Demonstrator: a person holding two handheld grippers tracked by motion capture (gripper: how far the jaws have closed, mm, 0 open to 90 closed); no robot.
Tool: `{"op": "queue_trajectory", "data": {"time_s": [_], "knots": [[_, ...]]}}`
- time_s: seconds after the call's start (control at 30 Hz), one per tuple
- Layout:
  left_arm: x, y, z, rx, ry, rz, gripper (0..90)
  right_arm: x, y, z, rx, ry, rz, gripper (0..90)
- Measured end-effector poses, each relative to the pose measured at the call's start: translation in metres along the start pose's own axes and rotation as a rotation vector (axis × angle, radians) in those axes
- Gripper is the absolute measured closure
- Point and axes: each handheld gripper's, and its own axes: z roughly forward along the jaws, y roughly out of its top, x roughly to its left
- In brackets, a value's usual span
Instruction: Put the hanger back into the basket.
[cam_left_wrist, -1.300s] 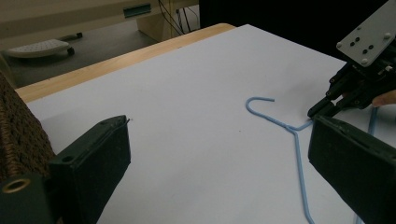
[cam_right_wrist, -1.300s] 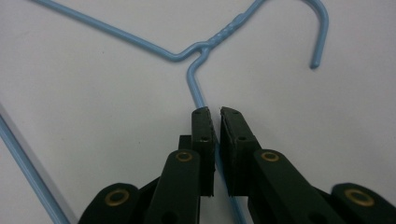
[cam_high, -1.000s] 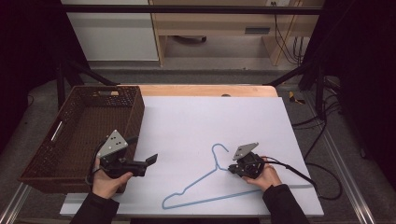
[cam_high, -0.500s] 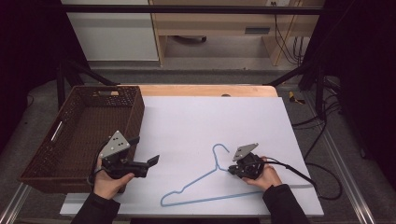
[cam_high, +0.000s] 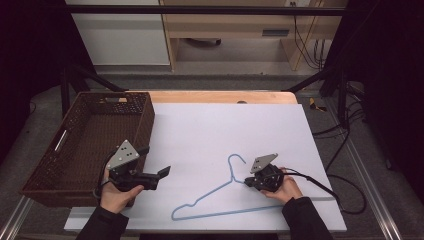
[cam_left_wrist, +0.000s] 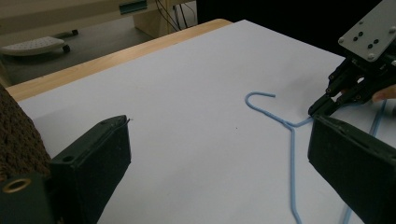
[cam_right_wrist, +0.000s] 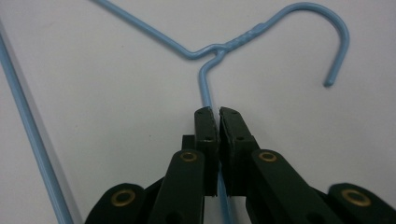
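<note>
High view: white table, brown basket at its left.

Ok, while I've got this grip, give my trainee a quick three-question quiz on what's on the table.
1. True or false: the right gripper is shut on the blue hanger.
2. Which part of the hanger do its jaws pinch? A the hook, B a shoulder wire just below the twisted neck, C the bottom bar.
3. What stands at the table's left edge, beside the left gripper?

Key: 1 true. 2 B. 3 the brown wicker basket; the left gripper is open and holds nothing.
</note>
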Motion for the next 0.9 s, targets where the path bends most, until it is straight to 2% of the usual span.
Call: {"op": "queue_trajectory", "data": {"time_s": [0.1,0.4,0.7,0.9], "knots": [[-0.002,0.0,0.001,0.0,-0.004,0.001,5.8,0.001,0.0,-0.002,0.003,-0.01,0.009,87.6],[-0.009,-0.001,0.011,0.026,-0.025,0.017,6.6,0.002,0.002,-0.015,-0.051,-0.015,-0.012,87.6],[-0.029,-0.003,0.036,0.096,-0.076,0.068,8.1,0.005,0.003,-0.025,-0.087,-0.022,-0.026,87.6],[-0.044,-0.001,0.06,0.162,-0.114,0.124,10.1,0.007,0.004,-0.026,-0.092,-0.023,-0.041,87.6]]}}
